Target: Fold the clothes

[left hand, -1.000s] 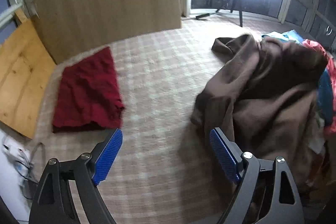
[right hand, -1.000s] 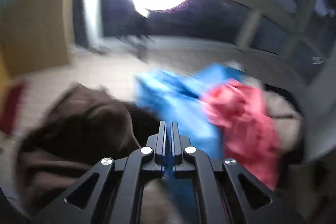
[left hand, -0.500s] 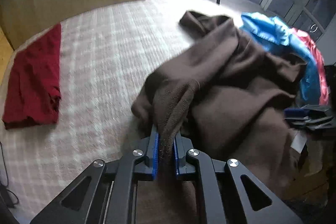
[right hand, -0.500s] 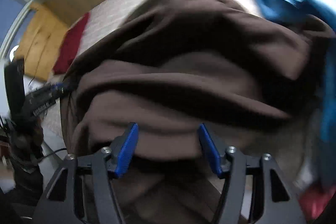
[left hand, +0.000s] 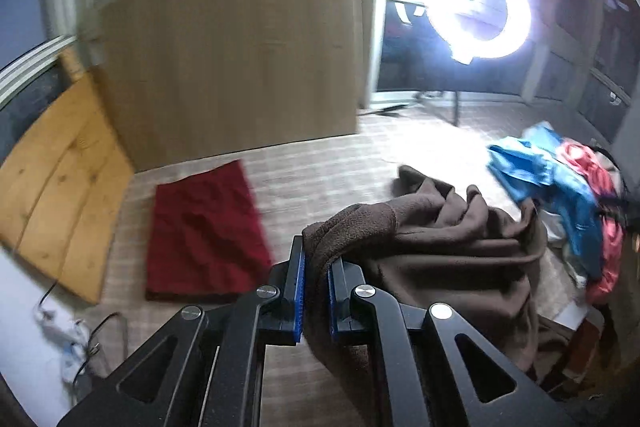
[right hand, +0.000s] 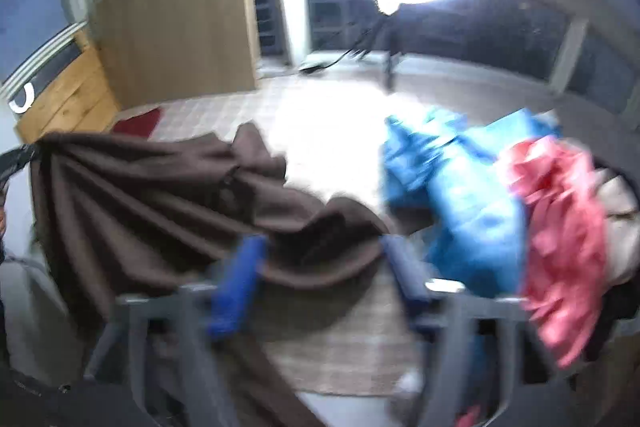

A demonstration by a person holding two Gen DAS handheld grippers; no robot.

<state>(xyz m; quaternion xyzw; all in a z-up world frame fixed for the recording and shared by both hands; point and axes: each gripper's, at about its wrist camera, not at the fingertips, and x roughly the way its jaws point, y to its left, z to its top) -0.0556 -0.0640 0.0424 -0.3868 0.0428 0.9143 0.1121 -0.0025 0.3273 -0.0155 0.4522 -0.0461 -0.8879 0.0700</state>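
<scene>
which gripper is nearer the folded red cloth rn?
Left. The left gripper, clamping the brown garment, sits just beside the red cloth; the right gripper is far across.

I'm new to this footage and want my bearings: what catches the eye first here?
A glaring ring light at the back of the room. In front, a brown garment is clamped in the left gripper, with a folded red cloth to its left and a blue-and-pink heap to its right.
</scene>
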